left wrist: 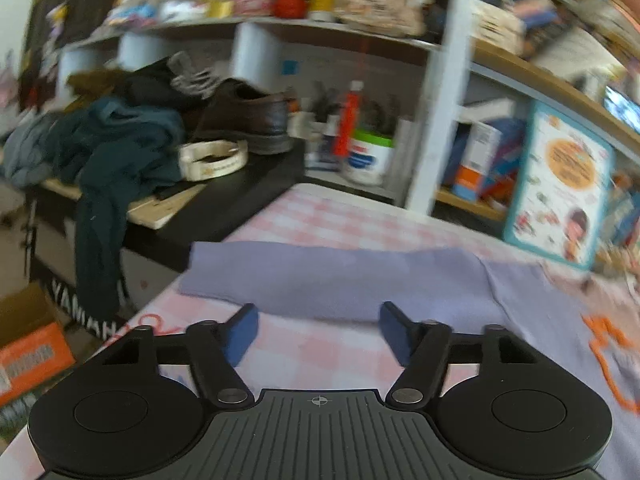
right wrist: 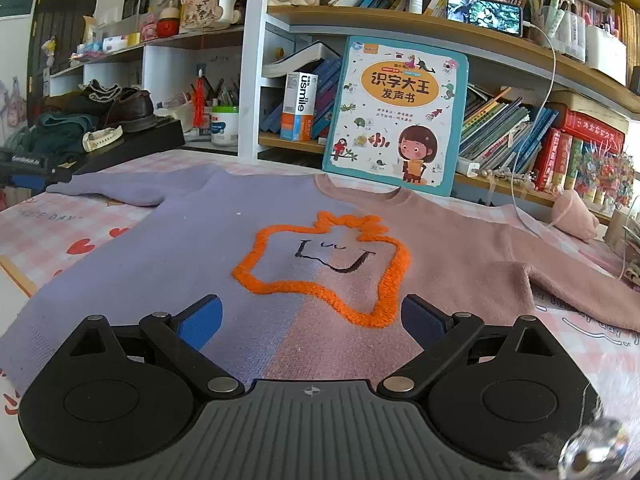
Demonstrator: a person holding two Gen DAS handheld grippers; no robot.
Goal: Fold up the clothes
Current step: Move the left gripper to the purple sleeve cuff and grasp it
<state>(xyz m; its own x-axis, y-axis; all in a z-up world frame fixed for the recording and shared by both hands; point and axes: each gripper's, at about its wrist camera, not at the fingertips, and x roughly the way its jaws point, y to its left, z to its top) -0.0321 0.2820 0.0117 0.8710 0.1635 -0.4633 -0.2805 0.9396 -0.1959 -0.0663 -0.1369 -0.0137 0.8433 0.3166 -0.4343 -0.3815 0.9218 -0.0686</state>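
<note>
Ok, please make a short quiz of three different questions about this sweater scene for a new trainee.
1. True or false: the sweater lies spread flat, front up.
2. Which sleeve lies ahead of the left gripper? A) purple B) pink C) green
3. Fill in: the outline on the chest is ____ in colour.

Key:
1. True. It is spread on the checked cloth.
2. A. The purple one, and nothing is between the open jaws.
3. Orange. The right gripper hovers open just before it.
</note>
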